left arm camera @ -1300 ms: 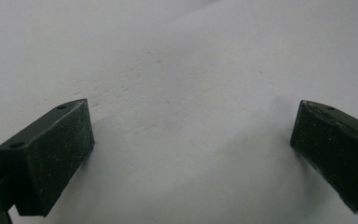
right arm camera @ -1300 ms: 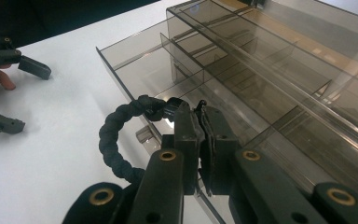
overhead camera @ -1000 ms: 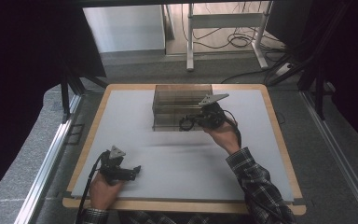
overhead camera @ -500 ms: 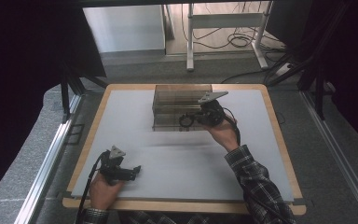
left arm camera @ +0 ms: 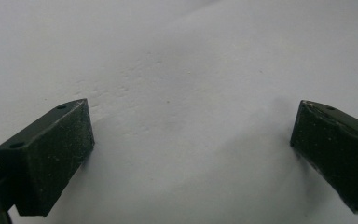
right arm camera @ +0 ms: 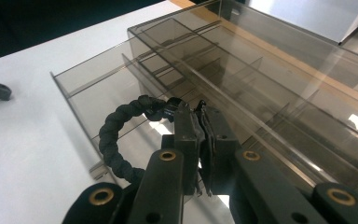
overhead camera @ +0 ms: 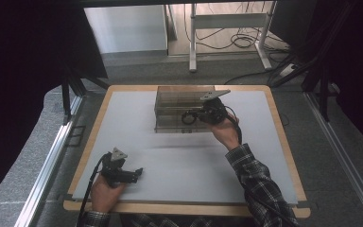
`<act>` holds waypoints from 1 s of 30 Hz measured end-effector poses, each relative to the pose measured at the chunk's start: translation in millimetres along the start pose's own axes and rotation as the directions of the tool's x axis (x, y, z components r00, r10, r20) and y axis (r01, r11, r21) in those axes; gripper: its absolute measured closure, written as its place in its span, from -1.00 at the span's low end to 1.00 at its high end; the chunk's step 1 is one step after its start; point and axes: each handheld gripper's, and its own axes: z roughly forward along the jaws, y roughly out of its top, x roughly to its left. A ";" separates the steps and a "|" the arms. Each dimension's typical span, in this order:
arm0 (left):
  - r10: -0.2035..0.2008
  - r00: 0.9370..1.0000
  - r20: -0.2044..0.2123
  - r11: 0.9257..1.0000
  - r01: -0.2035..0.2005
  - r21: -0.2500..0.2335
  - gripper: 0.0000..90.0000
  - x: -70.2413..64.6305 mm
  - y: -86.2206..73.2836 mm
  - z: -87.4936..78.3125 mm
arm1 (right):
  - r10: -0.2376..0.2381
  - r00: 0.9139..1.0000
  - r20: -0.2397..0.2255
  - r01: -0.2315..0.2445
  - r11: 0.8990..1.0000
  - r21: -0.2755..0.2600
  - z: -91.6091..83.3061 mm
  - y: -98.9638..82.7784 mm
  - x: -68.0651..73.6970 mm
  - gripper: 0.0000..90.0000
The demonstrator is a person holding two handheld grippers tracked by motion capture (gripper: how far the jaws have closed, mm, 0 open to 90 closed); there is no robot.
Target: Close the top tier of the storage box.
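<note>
A smoky clear plastic organiser box (overhead camera: 172,100) with several divided compartments stands at the far middle of the white table top (overhead camera: 194,175). In the right gripper view one shallow drawer (right arm camera: 93,91) of the box (right arm camera: 279,88) stands pulled out. My right gripper (overhead camera: 197,115) hovers at the box's front, its jaws together on a black braided cord loop (right arm camera: 110,135). That loop (overhead camera: 187,117) hangs over the drawer, and the right gripper (right arm camera: 198,112) pinches it at the tips. Near the front left edge my left gripper (overhead camera: 136,172) rests low over bare table, and its jaws (left arm camera: 191,140) stand wide apart with nothing between them.
A wooden border (overhead camera: 184,208) frames the white top. Metal rails (overhead camera: 47,170) run along the left side, and another rail (overhead camera: 345,156) runs along the right. Behind the table, a white stand's legs (overhead camera: 227,33) and loose cables (overhead camera: 238,42) lie on the floor.
</note>
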 end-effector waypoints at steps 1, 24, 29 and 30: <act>0.000 1.000 0.000 1.000 0.000 0.000 -1.00 0.0 0.0 0.0 | 0.002 1.000 0.004 -0.002 1.000 0.000 0.9 0.3 -0.4 0.90; 0.001 1.000 -0.001 1.000 -0.001 0.000 -1.00 0.0 0.0 0.0 | -0.056 0.998 0.033 0.054 0.997 0.051 18.6 -9.2 7.6 0.88; 0.001 1.000 -0.001 1.000 -0.001 0.000 -1.00 0.0 0.0 0.0 | -0.063 0.998 0.029 0.061 0.996 0.065 22.2 -10.7 10.1 0.87; 0.001 1.000 -0.001 1.000 -0.001 -0.001 -1.00 0.0 0.0 0.0 | -0.064 0.998 0.029 0.062 0.996 0.065 22.4 -10.7 10.4 0.87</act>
